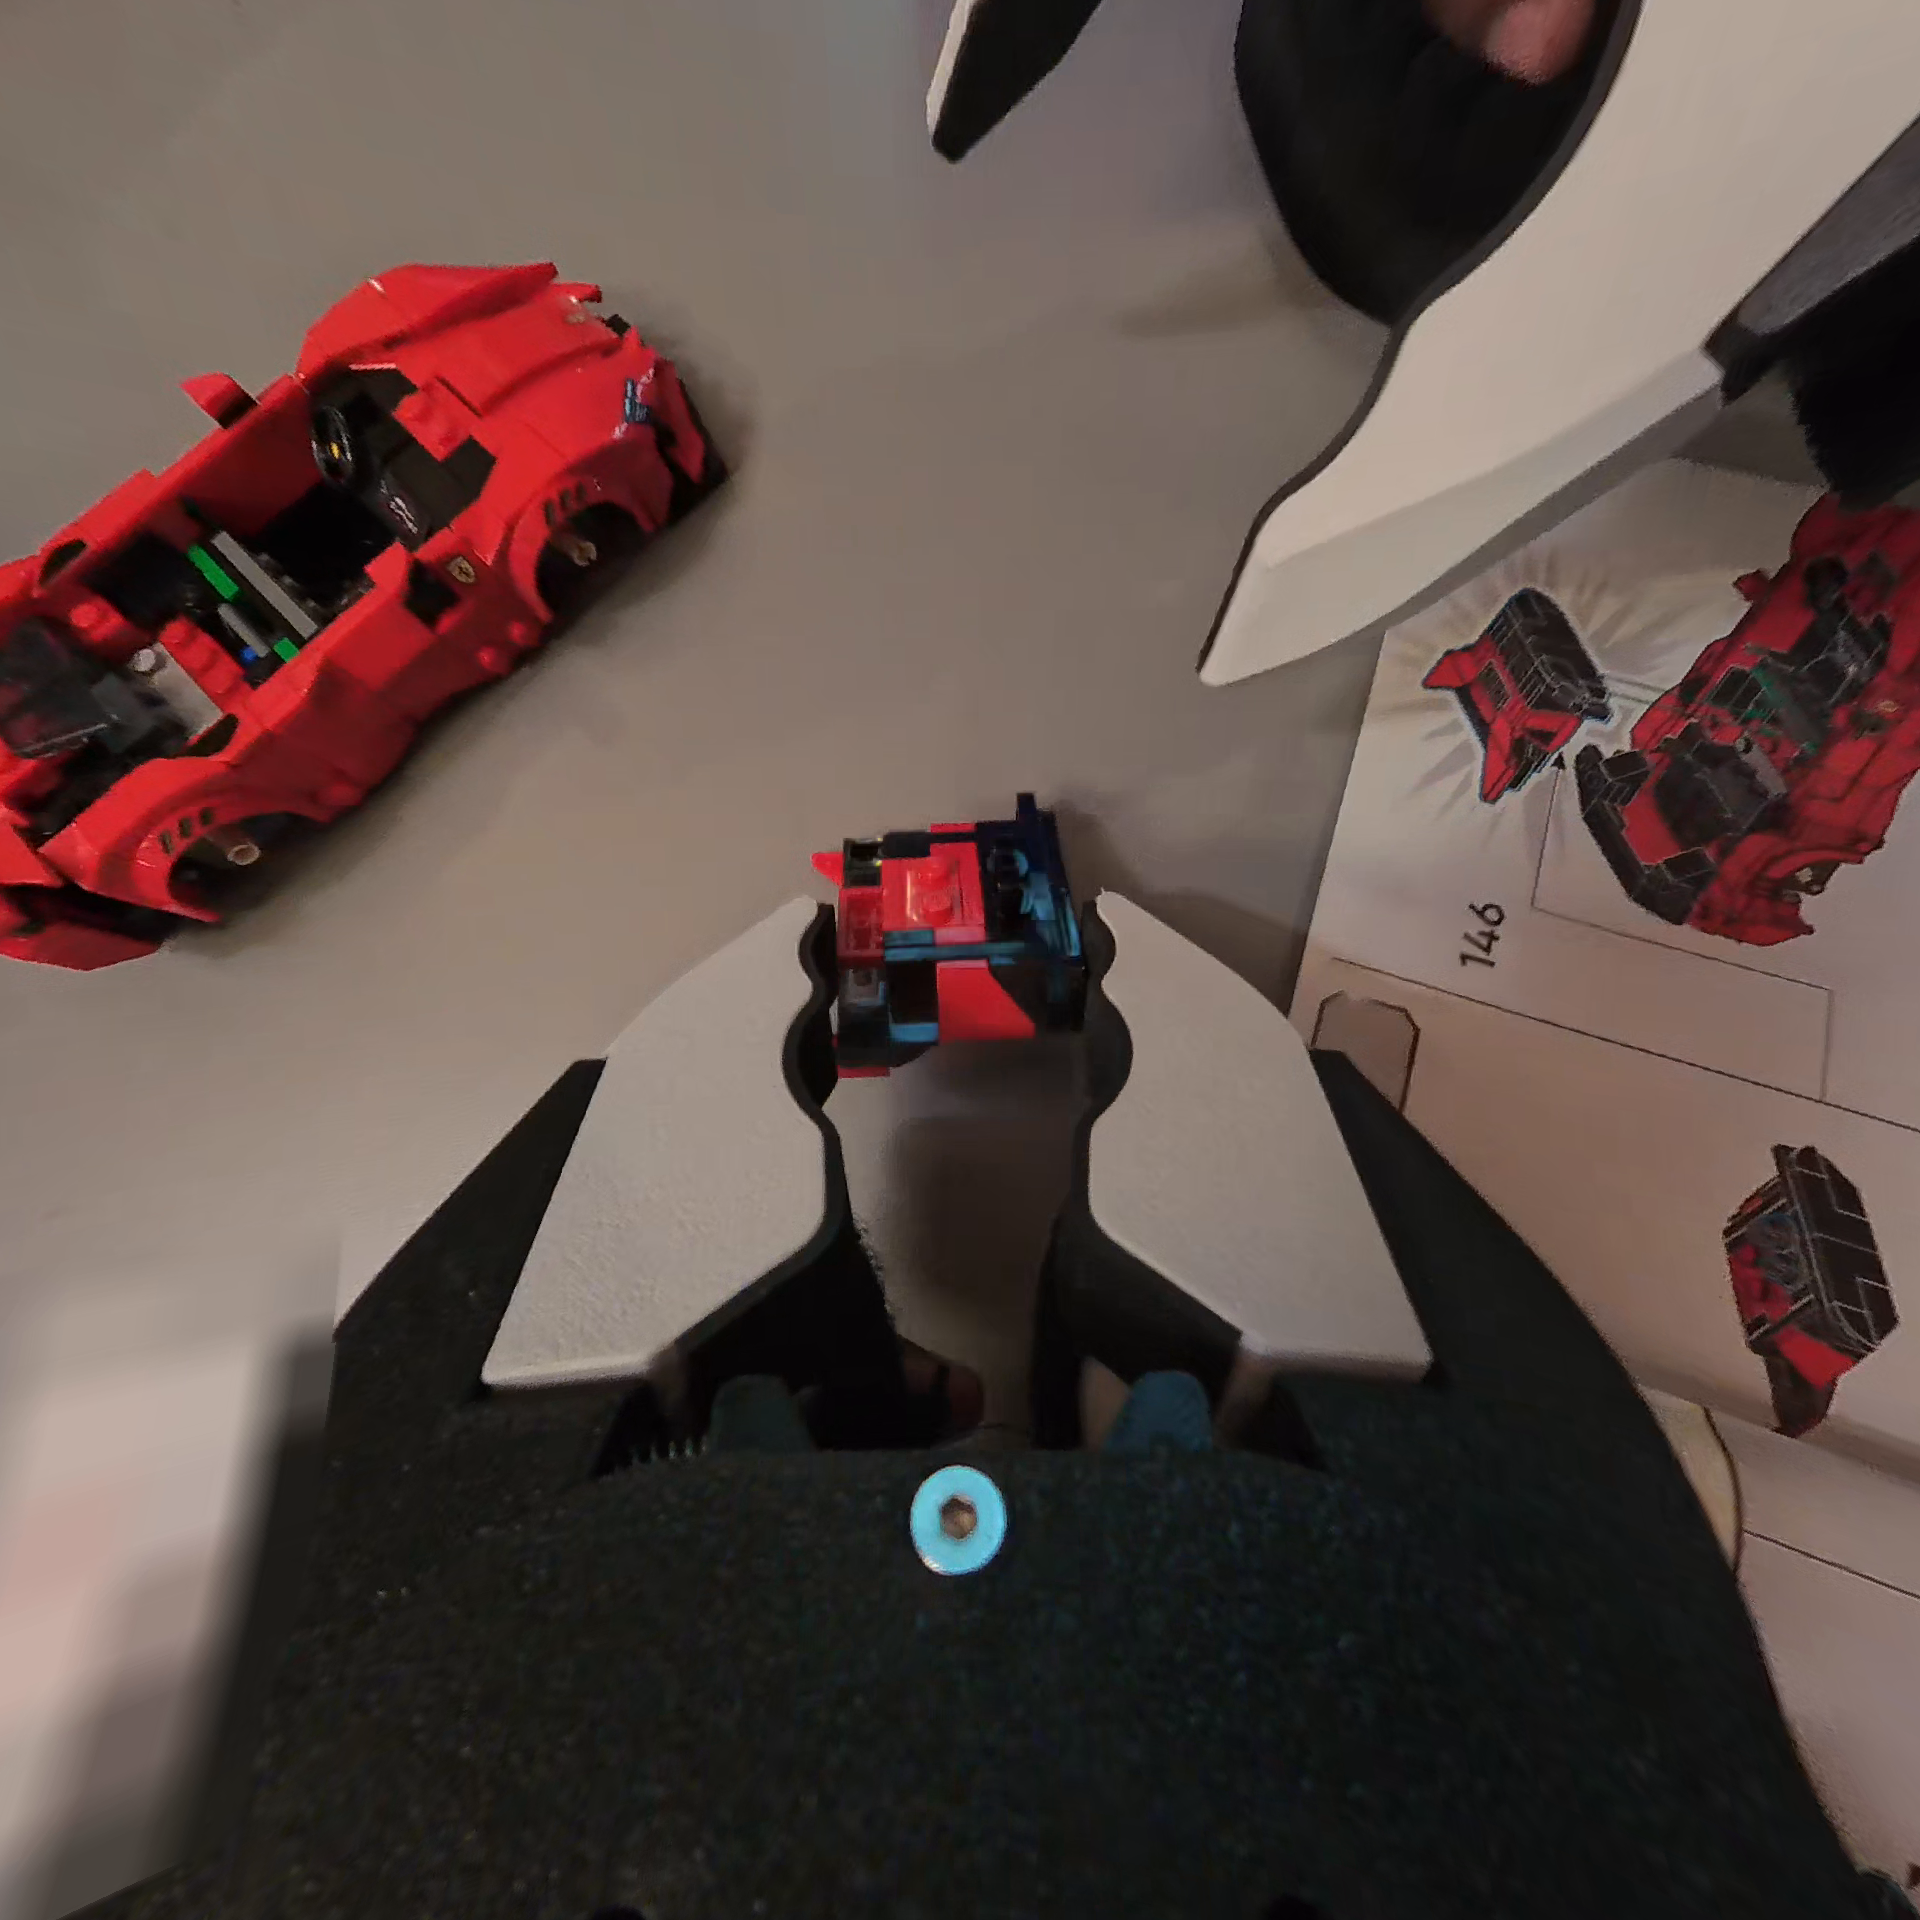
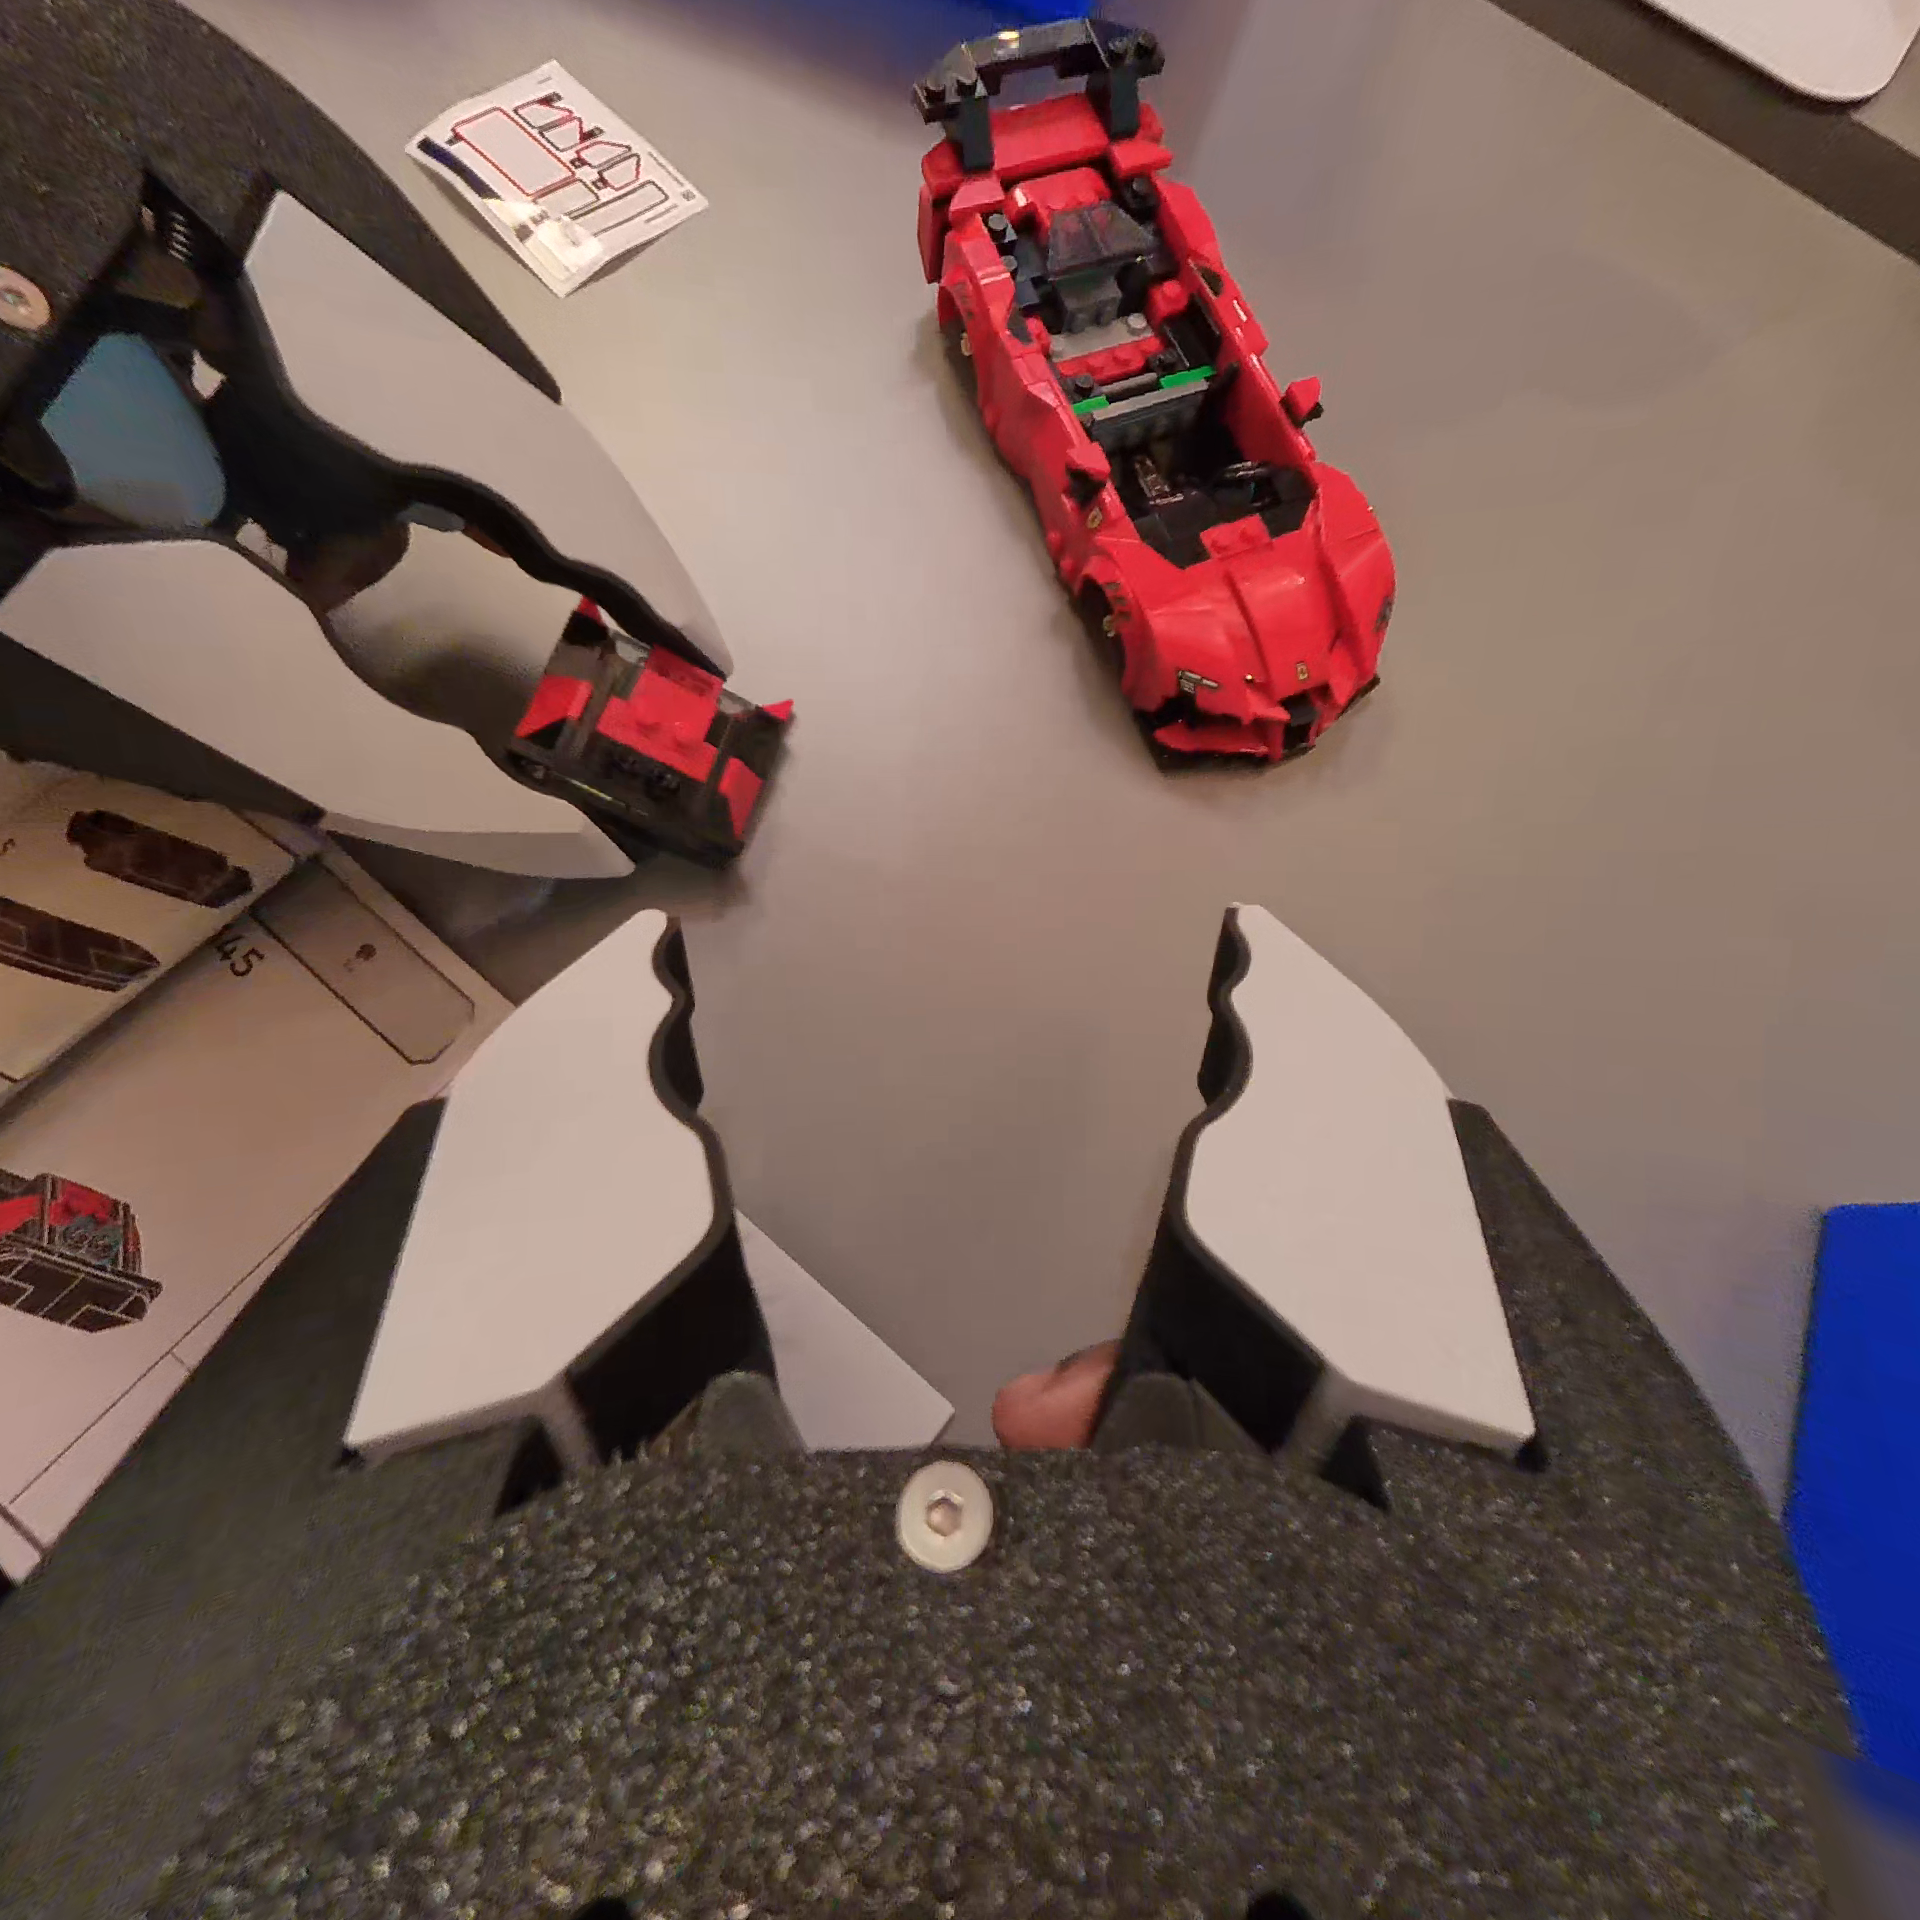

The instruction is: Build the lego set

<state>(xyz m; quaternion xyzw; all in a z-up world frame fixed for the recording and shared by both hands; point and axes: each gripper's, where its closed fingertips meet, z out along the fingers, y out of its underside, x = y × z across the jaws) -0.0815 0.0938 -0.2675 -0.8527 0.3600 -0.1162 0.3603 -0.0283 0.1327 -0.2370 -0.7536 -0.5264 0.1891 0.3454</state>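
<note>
My left gripper (image 1: 951, 914) is shut on a small red, black and tinted-clear roof sub-assembly (image 1: 956, 935), held low over the grey table. The same gripper (image 2: 675, 758) and sub-assembly (image 2: 649, 748) show at the left of the right wrist view. A red lego car (image 1: 312, 603) with an open cockpit and no roof lies at the upper left; it also shows in the right wrist view (image 2: 1153, 436), ahead and to the right. My right gripper (image 2: 951, 925) is open and empty above the bare table, just right of the left gripper. Its fingers (image 1: 1455, 488) show at the upper right of the left wrist view.
An open instruction booklet (image 1: 1662, 935) lies to the right of the left gripper and shows in the right wrist view (image 2: 208, 1091) at the left. A sticker sheet (image 2: 556, 177) lies at the far left. A blue object (image 2: 1870, 1455) sits at the right edge.
</note>
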